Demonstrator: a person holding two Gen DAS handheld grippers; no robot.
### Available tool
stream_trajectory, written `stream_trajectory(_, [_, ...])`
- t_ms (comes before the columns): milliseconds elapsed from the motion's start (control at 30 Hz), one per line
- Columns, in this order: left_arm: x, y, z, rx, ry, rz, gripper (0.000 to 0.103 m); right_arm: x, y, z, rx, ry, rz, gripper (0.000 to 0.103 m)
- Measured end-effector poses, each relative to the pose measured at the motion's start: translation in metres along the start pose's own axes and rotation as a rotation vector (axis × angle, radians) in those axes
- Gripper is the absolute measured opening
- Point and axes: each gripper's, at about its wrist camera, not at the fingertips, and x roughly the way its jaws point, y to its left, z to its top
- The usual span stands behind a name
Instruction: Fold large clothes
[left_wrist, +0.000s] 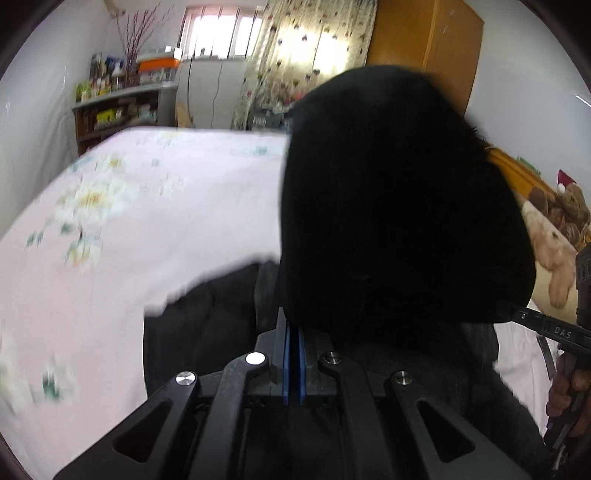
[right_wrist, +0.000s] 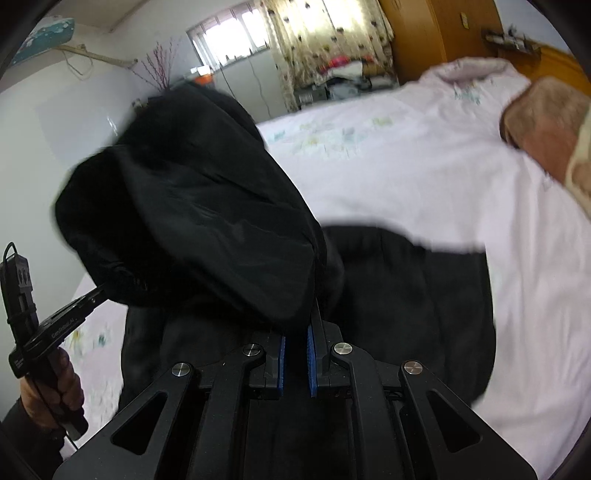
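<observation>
A large black padded jacket (left_wrist: 402, 206) lies on the pink floral bed sheet (left_wrist: 155, 221). Its hood end is lifted off the bed between both grippers. My left gripper (left_wrist: 294, 328) is shut on the hood's edge, blue pads nearly together. In the right wrist view my right gripper (right_wrist: 297, 332) is shut on the other edge of the same black fabric (right_wrist: 207, 221). The jacket's body (right_wrist: 406, 295) rests flat on the sheet below. Each gripper shows in the other's view, at the right edge (left_wrist: 532, 325) and at the lower left (right_wrist: 88, 299), both biting the hood.
Shelves with bottles (left_wrist: 122, 99) and a curtained window (left_wrist: 295, 55) stand beyond the bed's far end. A wooden wardrobe (left_wrist: 428, 48) is behind. Teddy-bear bedding (left_wrist: 554, 229) and a brown blanket (right_wrist: 543, 125) lie at the headboard side. Pink sheet (right_wrist: 424, 173) stretches beyond the jacket.
</observation>
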Motion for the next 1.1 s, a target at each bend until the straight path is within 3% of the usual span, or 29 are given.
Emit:
stream_trajectory(200, [-0.023,0.014,-0.047,-0.032,0.092,0.027,0.004,-0.006,-0.007,-0.045,0.049,0.097,0.001,0.011])
stream_trajectory(300, [-0.038,0.024,-0.06,-0.044,0.119,0.04,0.005,-0.021,-0.012,-0.051,0.074,0.094,0.012,0.026])
stream_trajectory(500, [-0.066,0.031,-0.05,-0.076,0.051,0.038,0.007,-0.042,0.0,-0.032,0.034,0.029,0.014,0.029])
stream_trajectory(667, [-0.035,0.002,-0.027,-0.04,0.018,-0.023,0.029,-0.01,0.022,-0.013,0.007,0.024,0.054,0.029])
stream_trajectory(733, [-0.008,-0.013,-0.026,-0.026,0.058,-0.044,0.029,0.003,0.027,-0.017,0.013,0.043,0.054,0.029])
stream_trajectory(833, [0.024,-0.032,-0.055,0.001,0.155,-0.118,0.031,0.022,0.026,-0.03,0.02,0.073,0.05,0.029])
stream_trajectory(900, [0.044,-0.041,-0.083,0.036,0.207,-0.071,0.032,0.046,0.018,-0.049,0.029,0.155,0.026,0.03])
stream_trajectory(1000, [0.045,-0.039,-0.103,0.009,0.177,-0.079,0.032,0.064,0.003,-0.071,0.025,0.229,-0.002,0.03])
stream_trajectory(1100, [0.036,-0.036,-0.102,-0.008,0.194,-0.096,0.032,0.056,-0.004,-0.075,0.045,0.216,0.007,0.039])
